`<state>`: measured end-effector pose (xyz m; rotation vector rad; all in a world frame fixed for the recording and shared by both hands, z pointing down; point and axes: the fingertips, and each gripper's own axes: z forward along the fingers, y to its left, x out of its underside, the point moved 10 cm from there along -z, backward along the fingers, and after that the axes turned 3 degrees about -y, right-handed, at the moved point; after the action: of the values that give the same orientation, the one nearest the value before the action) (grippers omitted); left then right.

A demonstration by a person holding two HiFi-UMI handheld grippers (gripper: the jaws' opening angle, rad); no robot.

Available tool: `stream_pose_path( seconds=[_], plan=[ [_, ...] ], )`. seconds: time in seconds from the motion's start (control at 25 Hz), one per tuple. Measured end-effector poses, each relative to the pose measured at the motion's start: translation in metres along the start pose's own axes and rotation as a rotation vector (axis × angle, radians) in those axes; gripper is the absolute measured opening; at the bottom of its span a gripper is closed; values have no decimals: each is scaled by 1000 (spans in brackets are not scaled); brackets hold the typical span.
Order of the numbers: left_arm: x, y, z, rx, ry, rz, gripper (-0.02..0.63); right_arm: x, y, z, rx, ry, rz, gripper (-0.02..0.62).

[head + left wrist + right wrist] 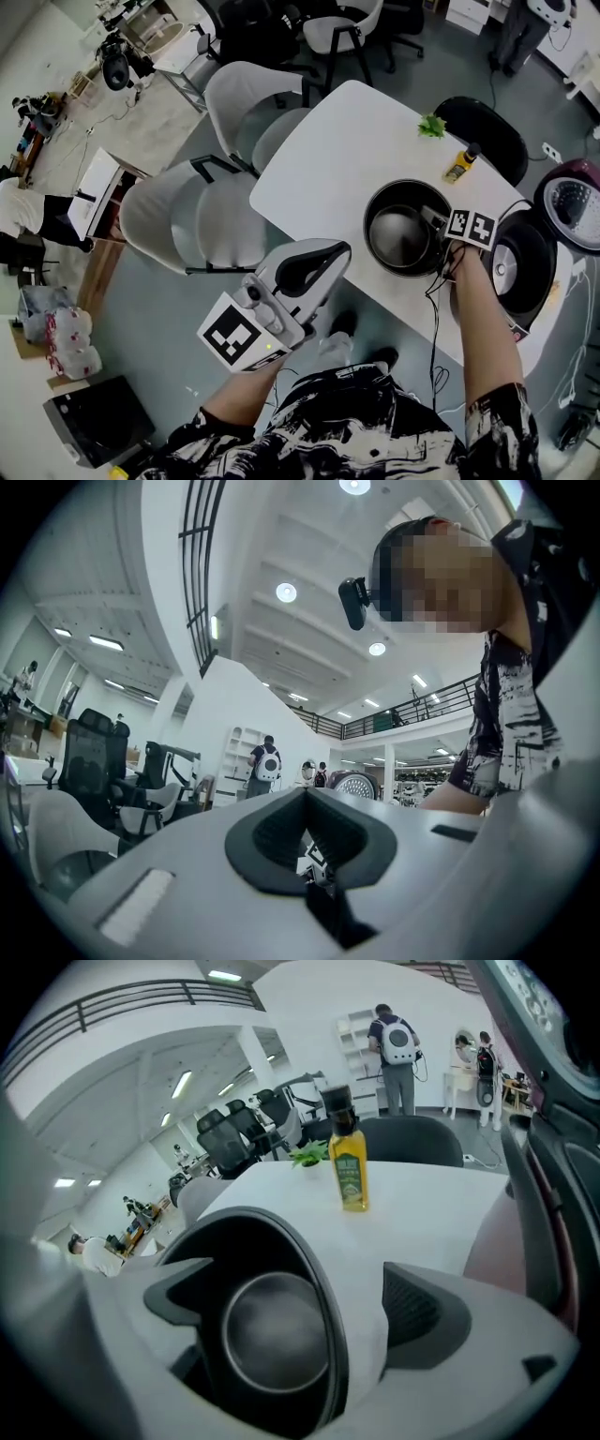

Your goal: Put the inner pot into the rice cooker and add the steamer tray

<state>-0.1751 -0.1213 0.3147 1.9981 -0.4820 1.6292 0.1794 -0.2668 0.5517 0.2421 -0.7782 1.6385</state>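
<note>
The black inner pot [405, 228] with its shiny metal bottom stands on the white table [328, 169], left of the open rice cooker [525, 267], whose maroon lid [574, 202] is raised. My right gripper [441, 231] is open and straddles the pot's right rim, one jaw inside and one outside. In the right gripper view the pot [272, 1326] fills the space between the jaws of the right gripper [300, 1302]. My left gripper [343, 251] is shut on nothing, held over the table's near edge; in its own view the left gripper [305, 799] points level across the room. No steamer tray is in view.
A yellow oil bottle [459, 164] [352, 1171] and a green sprig [431, 125] [307, 1155] stand on the table behind the pot. White chairs [202, 220] stand along the table's left side, a black one [487, 131] at the far end. A cable [436, 319] hangs over the near edge.
</note>
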Motion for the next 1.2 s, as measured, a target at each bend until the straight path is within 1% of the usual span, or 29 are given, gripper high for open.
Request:
stream_pose_path(
  seconds=[0.12,0.2,0.24,0.28,0.32,0.36,0.4,0.44,0.6,0.68,0.92,1.2],
  plan=[
    [2,8,-3,-3,-1,-6,5,6,-2,14,17,74,6,548],
    [3,13,-3,-6,-3,-10,5,9,-2,23,38,135,-24,542],
    [4,15,-2,-9,-3,-12,5,10,-3,26,57,165,-49,521],
    [5,17,-2,-11,-2,-14,5,10,-4,28,85,191,-75,456],
    [5,19,-3,-13,-2,-17,5,10,-5,28,120,215,-98,355],
    [5,20,-3,-15,-3,-18,5,10,-7,29,161,238,-119,210],
    [5,21,-4,-15,-5,-16,5,10,-8,29,200,262,-135,90],
    [5,22,-5,-16,-7,-14,5,10,-10,30,228,284,-150,39],
    [4,25,-7,-21,-9,-17,5,7,-8,31,254,360,-220,13],
    [4,26,-9,-22,-6,-19,5,8,-5,31,250,375,-235,6],
    [3,27,-7,-10,-6,-27,5,12,-3,25,189,349,-140,2],
    [-4,17,5,34,-15,-16,5,3,-4,4,165,318,-126,5]
  ],
)
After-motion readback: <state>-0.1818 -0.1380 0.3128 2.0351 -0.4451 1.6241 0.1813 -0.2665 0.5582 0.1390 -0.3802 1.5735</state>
